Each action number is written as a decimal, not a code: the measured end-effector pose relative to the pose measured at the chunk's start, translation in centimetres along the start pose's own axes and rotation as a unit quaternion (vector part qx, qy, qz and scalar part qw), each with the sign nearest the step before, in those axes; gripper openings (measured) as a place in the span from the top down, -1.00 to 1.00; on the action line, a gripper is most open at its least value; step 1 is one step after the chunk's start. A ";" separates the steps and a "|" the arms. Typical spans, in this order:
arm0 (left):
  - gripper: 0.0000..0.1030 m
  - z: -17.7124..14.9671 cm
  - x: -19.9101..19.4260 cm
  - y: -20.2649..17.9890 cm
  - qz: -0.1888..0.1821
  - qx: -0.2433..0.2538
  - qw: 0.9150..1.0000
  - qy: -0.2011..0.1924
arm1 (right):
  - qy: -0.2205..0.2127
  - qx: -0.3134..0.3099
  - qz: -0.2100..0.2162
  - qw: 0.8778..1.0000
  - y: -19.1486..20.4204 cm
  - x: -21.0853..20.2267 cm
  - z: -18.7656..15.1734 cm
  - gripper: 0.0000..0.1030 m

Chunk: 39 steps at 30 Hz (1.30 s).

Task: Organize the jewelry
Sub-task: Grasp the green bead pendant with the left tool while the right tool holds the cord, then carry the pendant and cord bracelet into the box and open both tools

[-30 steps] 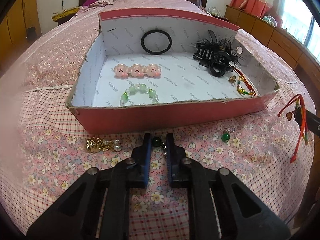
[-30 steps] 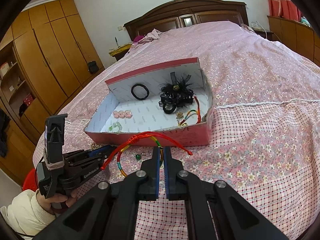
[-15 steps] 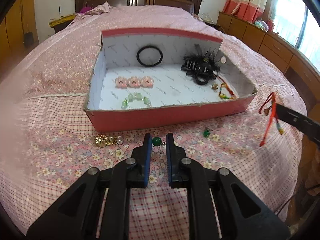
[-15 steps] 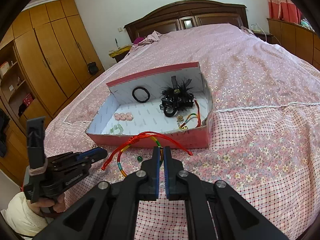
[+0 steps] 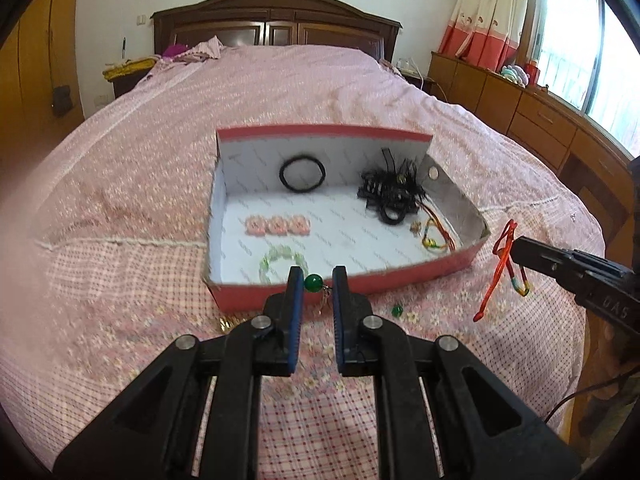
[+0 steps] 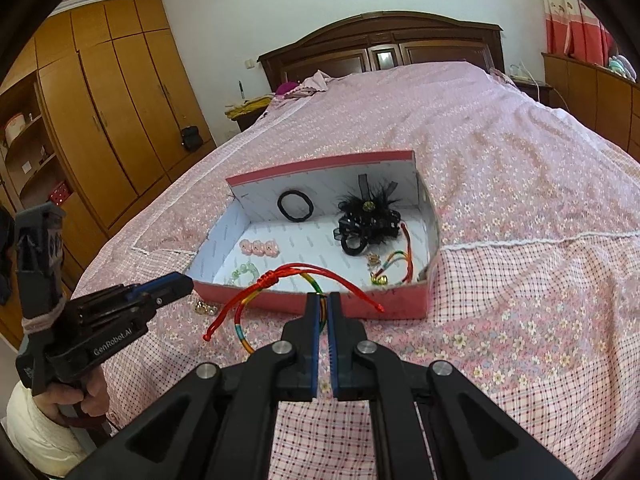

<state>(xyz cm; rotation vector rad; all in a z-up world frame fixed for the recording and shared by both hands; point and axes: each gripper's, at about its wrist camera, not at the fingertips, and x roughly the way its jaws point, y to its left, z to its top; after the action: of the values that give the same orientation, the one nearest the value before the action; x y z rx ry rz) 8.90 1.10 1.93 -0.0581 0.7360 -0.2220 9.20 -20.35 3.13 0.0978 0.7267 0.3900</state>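
Your left claw (image 5: pixel 313 285) grips the green bead earring (image 5: pixel 313 282) above the pink box's (image 5: pixel 420 276) front wall, while your right claw (image 6: pixel 324 300) clenches the red cord bracelet (image 6: pixel 280 280) near it.

Left gripper (image 5: pixel 313 283), raised and tilted downward, jaws closed on a bead (image 5: pixel 313 282); right gripper (image 6: pixel 324 300), likewise tilted, clamps a cord (image 6: pixel 296 280).
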 end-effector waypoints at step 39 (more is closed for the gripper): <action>0.89 3.4 5.3 2.5 0.028 -0.018 0.999 0.006 | 0.032 -0.028 -0.001 0.999 -0.2 4.8 0.6 0.42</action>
<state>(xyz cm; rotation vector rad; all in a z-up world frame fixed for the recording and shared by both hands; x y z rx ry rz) 15.45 2.29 0.68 -0.0698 0.7518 -0.1567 12.88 -18.66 0.54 0.0313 0.7778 0.4135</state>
